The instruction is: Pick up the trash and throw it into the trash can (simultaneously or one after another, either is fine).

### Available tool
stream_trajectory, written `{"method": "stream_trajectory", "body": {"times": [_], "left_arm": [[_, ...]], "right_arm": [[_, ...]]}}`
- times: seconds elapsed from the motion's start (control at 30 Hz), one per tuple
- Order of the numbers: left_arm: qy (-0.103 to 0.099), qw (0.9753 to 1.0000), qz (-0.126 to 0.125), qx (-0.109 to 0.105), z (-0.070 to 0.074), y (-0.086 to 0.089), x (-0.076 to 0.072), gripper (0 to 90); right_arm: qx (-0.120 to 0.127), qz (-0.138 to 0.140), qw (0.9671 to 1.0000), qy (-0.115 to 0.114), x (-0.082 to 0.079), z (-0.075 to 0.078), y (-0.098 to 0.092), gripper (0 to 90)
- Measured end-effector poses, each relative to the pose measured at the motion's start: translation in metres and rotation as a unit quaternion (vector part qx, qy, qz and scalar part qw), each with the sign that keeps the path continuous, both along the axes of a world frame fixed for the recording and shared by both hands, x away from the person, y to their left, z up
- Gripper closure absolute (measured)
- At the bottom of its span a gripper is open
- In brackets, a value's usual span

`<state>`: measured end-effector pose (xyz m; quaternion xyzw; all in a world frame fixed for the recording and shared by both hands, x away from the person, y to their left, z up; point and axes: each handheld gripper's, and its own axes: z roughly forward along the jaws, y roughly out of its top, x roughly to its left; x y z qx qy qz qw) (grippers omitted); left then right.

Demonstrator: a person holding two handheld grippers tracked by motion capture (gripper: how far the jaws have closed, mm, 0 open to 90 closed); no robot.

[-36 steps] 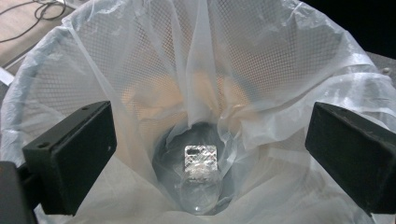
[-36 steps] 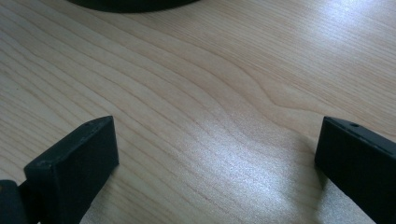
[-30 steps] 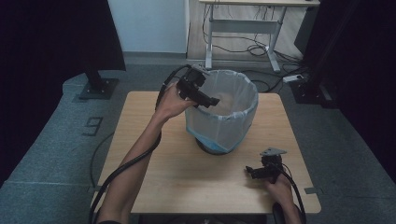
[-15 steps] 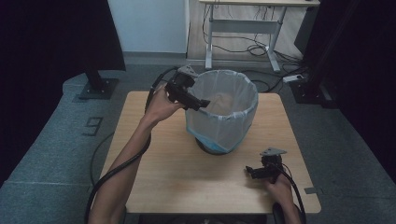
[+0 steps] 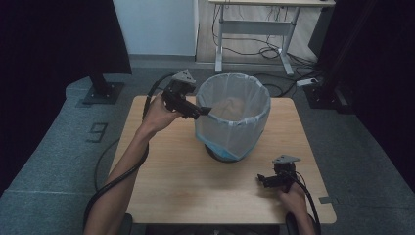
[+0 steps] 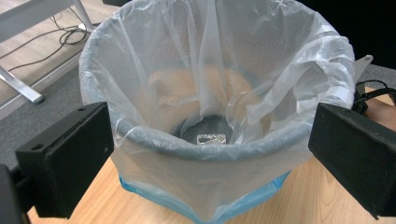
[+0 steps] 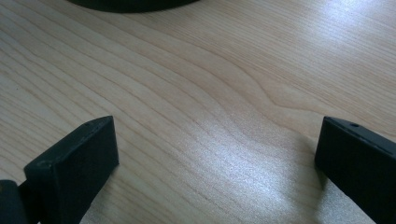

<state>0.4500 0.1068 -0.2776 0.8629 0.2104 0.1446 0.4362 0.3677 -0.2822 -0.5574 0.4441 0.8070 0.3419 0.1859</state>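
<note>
Step in hand looks like fitting the translucent white plastic liner (image 5: 234,128) over the round grey mesh bin (image 6: 205,151), centre of the pale wood surface (image 5: 195,181); left hand-held gripper (image 5: 203,111), jaws spread, at the rim's 9 o'clock; right hand-held gripper (image 5: 261,179) parted, idle at 5 o'clock; next: pinch the crinkly film, tug down.

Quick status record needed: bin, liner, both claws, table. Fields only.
bin: mesh waste bin upright on wooden table, near the far middle
liner: translucent bag folded over the rim, blue edge at the bottom
bin contents: one small clear item at the bottom
left claw: open, at the bin's near-left rim, jaws either side of the rim in the left gripper view
right claw: open, low over bare table at the near right, holding nothing
</note>
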Motion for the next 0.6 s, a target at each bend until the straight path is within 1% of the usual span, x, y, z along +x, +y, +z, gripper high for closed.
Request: {"method": "stream_trajectory", "body": {"times": [0.37, 0.6], "left_arm": [[-0.007, 0.9999, 0.009, -0.013, -0.009, 0.018, -0.010, 0.1], [-0.010, 0.9996, 0.019, -0.020, -0.020, 0.033, -0.013, 0.0]], "right_arm": [[0.000, -0.001, 1.0000, 0.000, 0.000, 0.000, 0.000, 0.0], [-0.001, 0.000, 1.0000, 0.000, 0.000, 0.000, 0.000, 0.0]]}}
